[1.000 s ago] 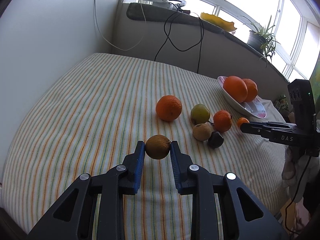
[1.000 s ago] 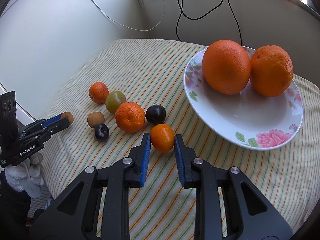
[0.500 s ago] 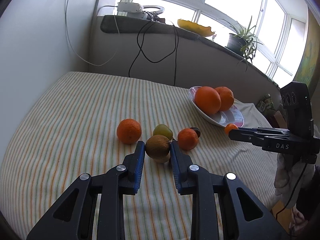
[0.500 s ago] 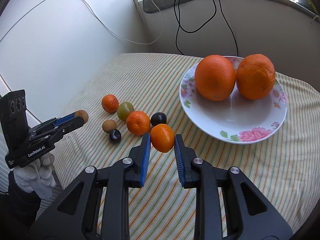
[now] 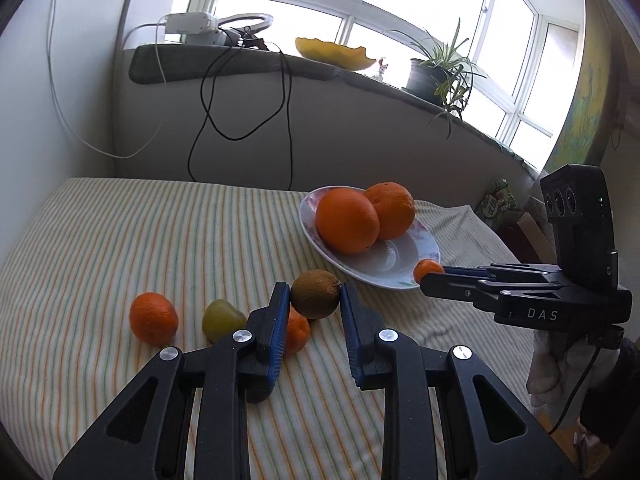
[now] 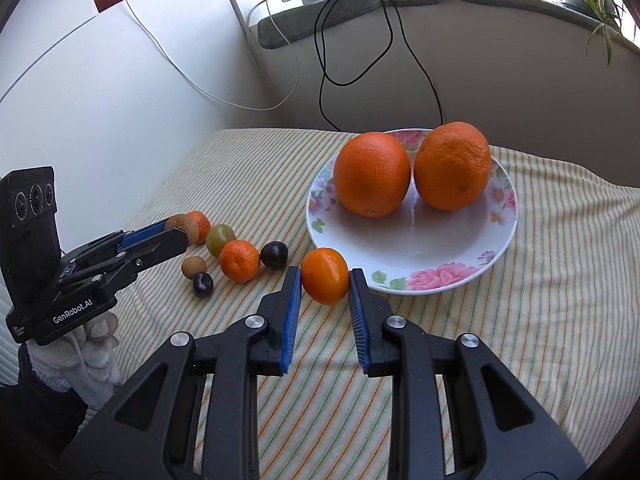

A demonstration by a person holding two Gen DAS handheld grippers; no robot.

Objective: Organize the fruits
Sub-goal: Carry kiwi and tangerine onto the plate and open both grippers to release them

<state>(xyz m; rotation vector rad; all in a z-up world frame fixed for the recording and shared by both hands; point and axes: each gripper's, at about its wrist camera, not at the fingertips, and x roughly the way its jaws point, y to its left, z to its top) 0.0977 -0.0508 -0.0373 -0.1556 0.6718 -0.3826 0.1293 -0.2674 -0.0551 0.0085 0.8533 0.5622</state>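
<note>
Now the left claw [image 5: 315, 300] grips a brown fuzzy kiwi [image 5: 315, 294], the right claw [image 6: 325, 286] a small orange tangerine [image 6: 325, 276], both above the striped-cloth table [image 6: 560, 280] near the floral white plate [image 6: 460, 256] under bright windows [image 5: 400, 4].

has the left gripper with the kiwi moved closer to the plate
Yes. The left gripper, shut on the kiwi, has moved toward the plate, now nearer its rim.

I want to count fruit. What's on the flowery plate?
Two big oranges sit side by side on the white flowered plate. The plate beneath them is hidden.
</note>
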